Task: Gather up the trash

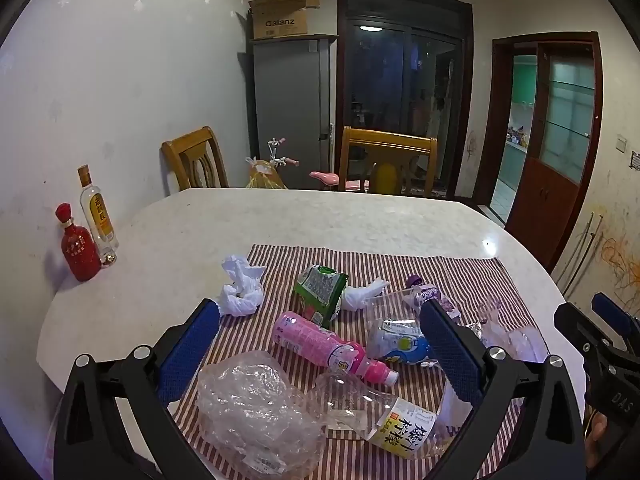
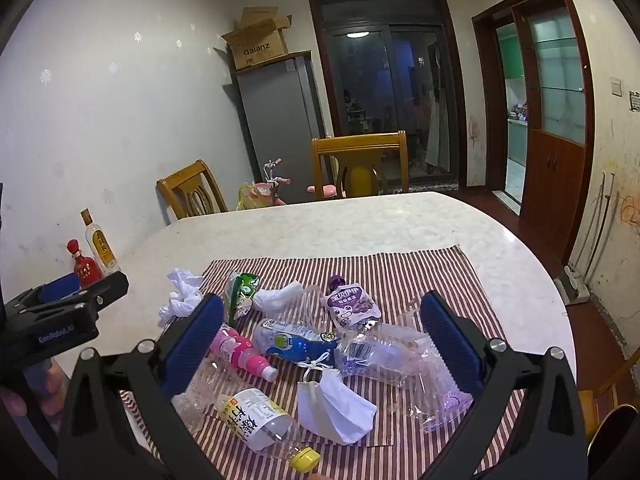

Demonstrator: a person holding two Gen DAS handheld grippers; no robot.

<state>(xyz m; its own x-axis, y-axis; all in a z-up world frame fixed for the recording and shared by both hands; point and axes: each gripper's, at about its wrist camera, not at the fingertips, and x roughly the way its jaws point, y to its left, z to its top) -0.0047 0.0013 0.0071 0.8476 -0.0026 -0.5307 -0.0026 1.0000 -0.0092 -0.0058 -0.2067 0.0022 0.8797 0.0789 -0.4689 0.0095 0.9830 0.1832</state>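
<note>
Both claws hang over the near side of a pale round table [image 1: 340, 216], tipped a little downward, jaws spread wide and holding nothing. Left claw [image 1: 320, 348] hovers above a crumpled clear bag [image 1: 256, 412] and a pink bottle [image 1: 328, 344]. Right claw [image 2: 324, 344] hovers above a white face mask [image 2: 336, 408] and a flattened clear bottle [image 2: 376, 354].

All the trash lies scattered on a red-and-white striped cloth [image 1: 460, 272] on the near half of the table: a green wrapper [image 1: 320, 292], a purple pouch [image 2: 352, 304], a blue-labelled bottle [image 2: 296, 342], a yellow-capped bottle [image 2: 260, 420], and a wad of white tissue [image 1: 240, 292] at the cloth's left edge. No bin shows in either view.

Likely trouble: the pieces overlap, so closing on one may drag a neighbour or bunch the cloth. Round bottles could roll away if nudged. Thin plastic may slip from the pads.

Far left, two glass bottles [image 1: 90, 228] stand against the wall, well apart from the trash; a wide sweep could topple them. Far half of the table gives open room. Near right, the cloth lies close to the table's rim.
</note>
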